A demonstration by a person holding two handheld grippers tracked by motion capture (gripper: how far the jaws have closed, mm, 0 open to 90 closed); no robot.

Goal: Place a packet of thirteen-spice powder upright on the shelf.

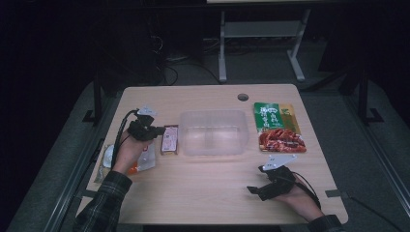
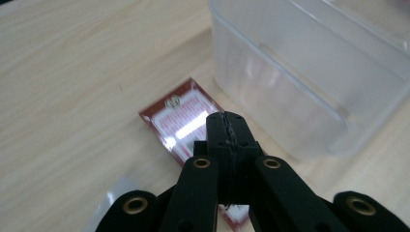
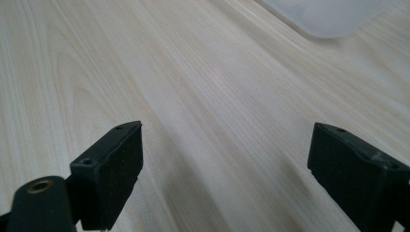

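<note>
A clear plastic container [image 1: 212, 133] stands in the middle of the wooden table [image 1: 203, 193]. A red and white packet [image 1: 169, 139] lies flat just to its left. My left gripper [image 1: 159, 130] is over that packet, pointing toward the container. In the left gripper view its jaws are pressed together, so my left gripper [image 2: 227, 126] is shut with nothing between them, above the packet [image 2: 181, 121] and close to the container [image 2: 300, 72]. My right gripper [image 1: 255, 180] rests near the front right of the table. In the right gripper view my right gripper [image 3: 225, 159] stands wide open over bare wood.
A green and red food pouch [image 1: 278, 126] lies right of the container. A white and orange wrapped item [image 1: 145, 162] sits under the left hand near the table's left edge. A round cable hole [image 1: 242, 97] marks the back of the table. A container corner [image 3: 329, 14] shows far off.
</note>
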